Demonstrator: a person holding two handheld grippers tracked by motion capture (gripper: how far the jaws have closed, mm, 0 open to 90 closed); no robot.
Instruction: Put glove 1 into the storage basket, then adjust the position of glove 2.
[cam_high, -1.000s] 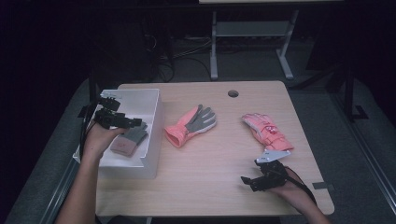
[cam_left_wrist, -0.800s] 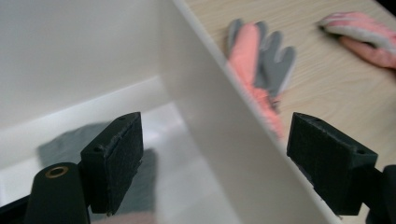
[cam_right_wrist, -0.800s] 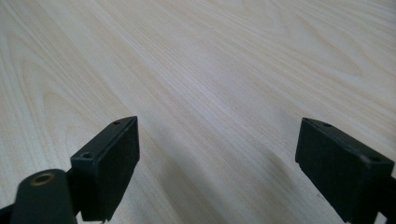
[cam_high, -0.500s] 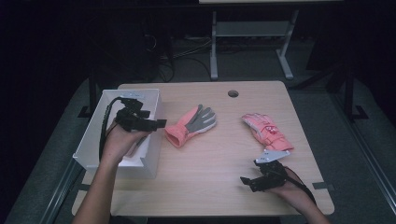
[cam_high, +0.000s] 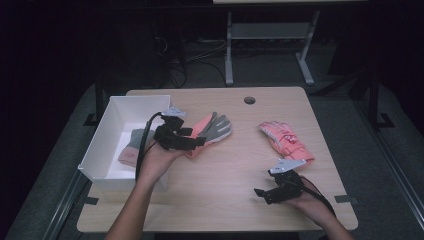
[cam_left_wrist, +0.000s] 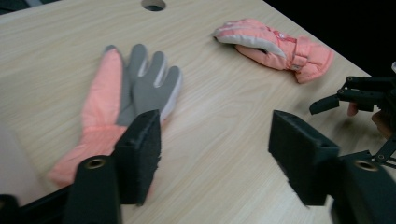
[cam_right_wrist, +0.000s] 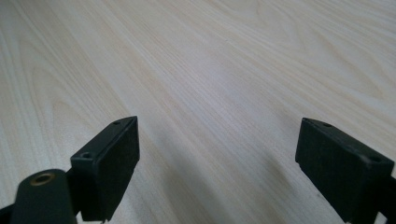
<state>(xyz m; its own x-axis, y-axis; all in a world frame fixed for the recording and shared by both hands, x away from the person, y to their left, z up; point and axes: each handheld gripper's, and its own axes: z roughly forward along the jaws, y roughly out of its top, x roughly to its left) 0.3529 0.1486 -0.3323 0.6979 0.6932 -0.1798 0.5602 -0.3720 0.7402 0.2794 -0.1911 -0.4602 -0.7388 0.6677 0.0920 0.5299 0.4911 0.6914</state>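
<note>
Left tool (cam_high: 198, 141) over the cuff of the grey-palmed pink glove (cam_left_wrist: 125, 98), jaws apart and just been closing, nothing between the pads. Glove flat on the worktop (cam_high: 230, 175), just ahead of that tool; white bin (cam_high: 107, 131) behind it. Second pink glove (cam_high: 286, 141) just beyond the right tool (cam_high: 260, 193), jaws wide, empty.

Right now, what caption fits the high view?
Left gripper open by coral-and-grey glove; white bin behind.
</note>
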